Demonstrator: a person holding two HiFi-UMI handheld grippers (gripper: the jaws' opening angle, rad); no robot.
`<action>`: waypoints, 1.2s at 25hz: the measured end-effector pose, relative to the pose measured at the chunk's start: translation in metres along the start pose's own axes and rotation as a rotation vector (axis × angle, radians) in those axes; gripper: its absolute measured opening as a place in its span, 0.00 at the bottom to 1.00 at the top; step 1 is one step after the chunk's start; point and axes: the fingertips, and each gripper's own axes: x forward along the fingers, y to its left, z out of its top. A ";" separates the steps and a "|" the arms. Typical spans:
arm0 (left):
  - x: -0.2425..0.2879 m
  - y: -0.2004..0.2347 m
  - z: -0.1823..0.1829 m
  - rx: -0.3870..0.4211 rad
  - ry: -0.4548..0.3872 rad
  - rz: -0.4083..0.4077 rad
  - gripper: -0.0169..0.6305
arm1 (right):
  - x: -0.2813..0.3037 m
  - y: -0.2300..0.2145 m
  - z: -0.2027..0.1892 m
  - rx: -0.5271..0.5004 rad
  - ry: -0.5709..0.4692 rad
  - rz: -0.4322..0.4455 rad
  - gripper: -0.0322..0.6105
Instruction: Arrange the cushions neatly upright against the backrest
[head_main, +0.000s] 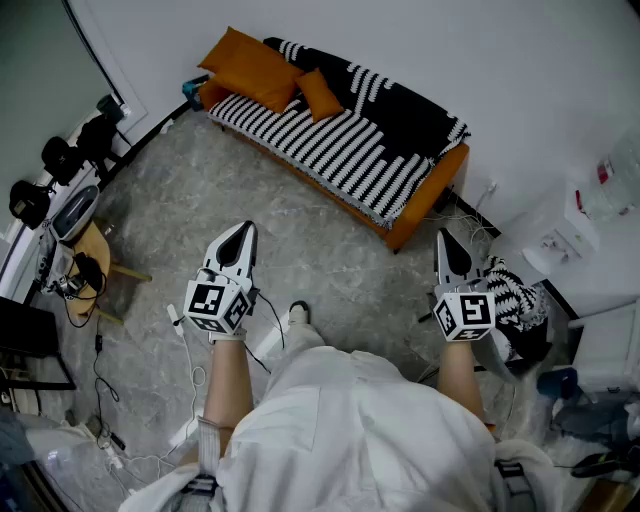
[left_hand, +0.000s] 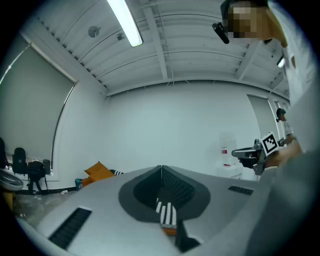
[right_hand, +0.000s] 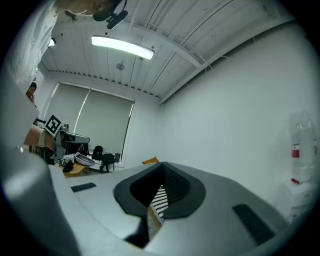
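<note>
Cushions are waiting at the far end of the room from you, and the arranging does not look begun. The sofa (head_main: 335, 150), orange-framed under a black-and-white striped cover, is standing along the white wall, well apart from where you are standing on the grey floor (head_main: 190, 190). The large orange cushion (head_main: 250, 68) is sitting at the sofa's left end, skewed across the corner rather than squared to the backrest (head_main: 400, 110). The small orange cushion (head_main: 320, 93) is lying just beside it on the seat, near the backrest, tilted; whether either is truly leaning on the backrest is hard to tell from this steep angle. A black-and-white patterned bundle (head_main: 518, 298) is lying by your right side, and I cannot tell whether it is a cushion too. You are holding the left gripper (head_main: 244, 232) and the right gripper (head_main: 447, 240) level in front of you, both aimed toward the sofa, both with jaws pressed together and nothing between them. By my reading, everything is left to do: walking up, straightening each cushion, and standing both against the backrest.
</note>
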 end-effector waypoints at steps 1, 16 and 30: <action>0.001 0.001 0.000 0.002 0.002 -0.003 0.05 | 0.001 0.000 -0.001 0.001 0.002 0.001 0.06; 0.015 0.011 0.000 0.009 0.011 -0.045 0.05 | 0.007 0.007 -0.006 -0.015 0.034 -0.007 0.06; 0.036 0.024 -0.009 -0.006 0.038 -0.074 0.05 | 0.025 0.021 -0.026 -0.010 0.075 0.030 0.06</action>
